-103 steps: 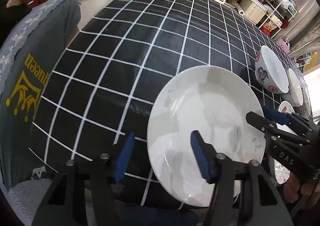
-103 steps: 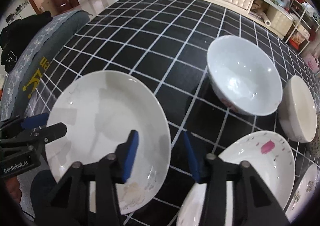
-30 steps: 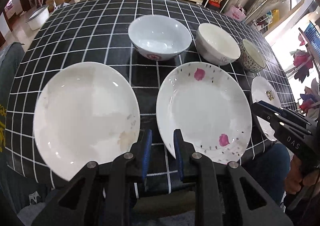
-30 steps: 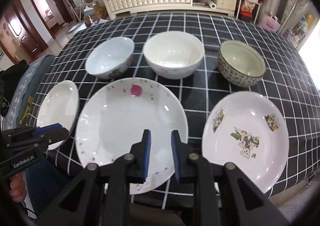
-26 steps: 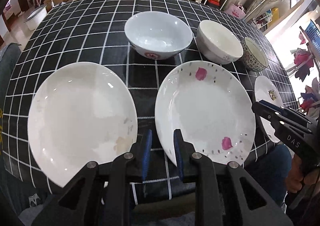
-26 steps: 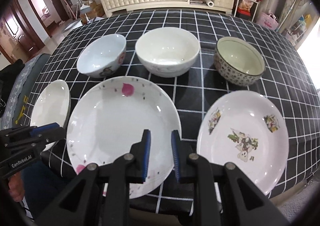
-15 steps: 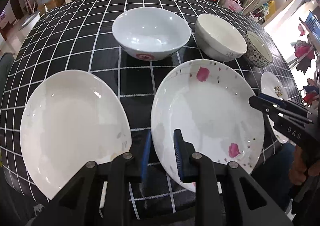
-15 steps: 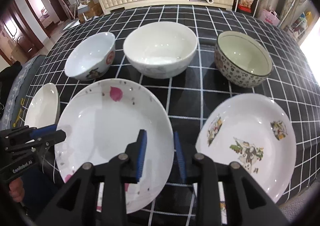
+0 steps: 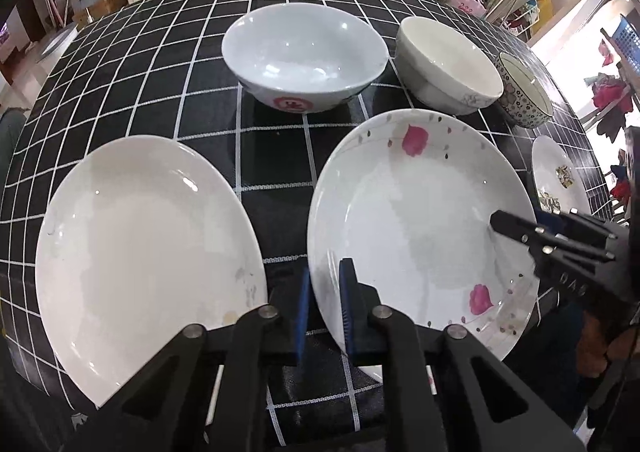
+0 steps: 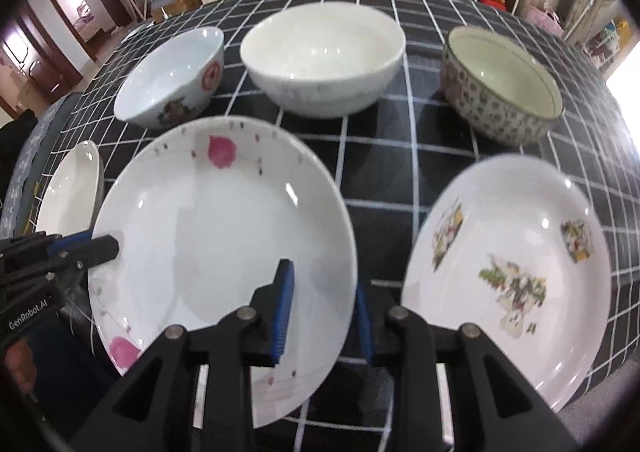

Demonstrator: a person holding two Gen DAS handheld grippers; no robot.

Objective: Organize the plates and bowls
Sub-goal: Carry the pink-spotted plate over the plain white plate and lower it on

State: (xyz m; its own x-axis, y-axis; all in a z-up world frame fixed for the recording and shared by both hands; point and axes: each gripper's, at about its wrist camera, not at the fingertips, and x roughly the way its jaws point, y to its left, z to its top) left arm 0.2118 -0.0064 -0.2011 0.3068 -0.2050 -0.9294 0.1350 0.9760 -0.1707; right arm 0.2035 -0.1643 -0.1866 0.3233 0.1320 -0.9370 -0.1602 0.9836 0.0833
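Moved: both my grippers came lower | left gripper [image 9: 325, 302] clamps pink-flower plate [image 9: 416, 228] rim at 8 o'clock | right gripper [image 10: 322, 308] closing across its 4 o'clock rim | glazed, slippery, breakable, stiff.

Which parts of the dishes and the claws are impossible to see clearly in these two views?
- Near rim of the white pink-flower plate: both views, covered by the claw bodies, so whether the left claw or the closing right claw touches the rim is unclear.
- White cartoon-print plate: left view, cut by the picture edge and the right claw.
- Plain white plate: right view, only a sliver.
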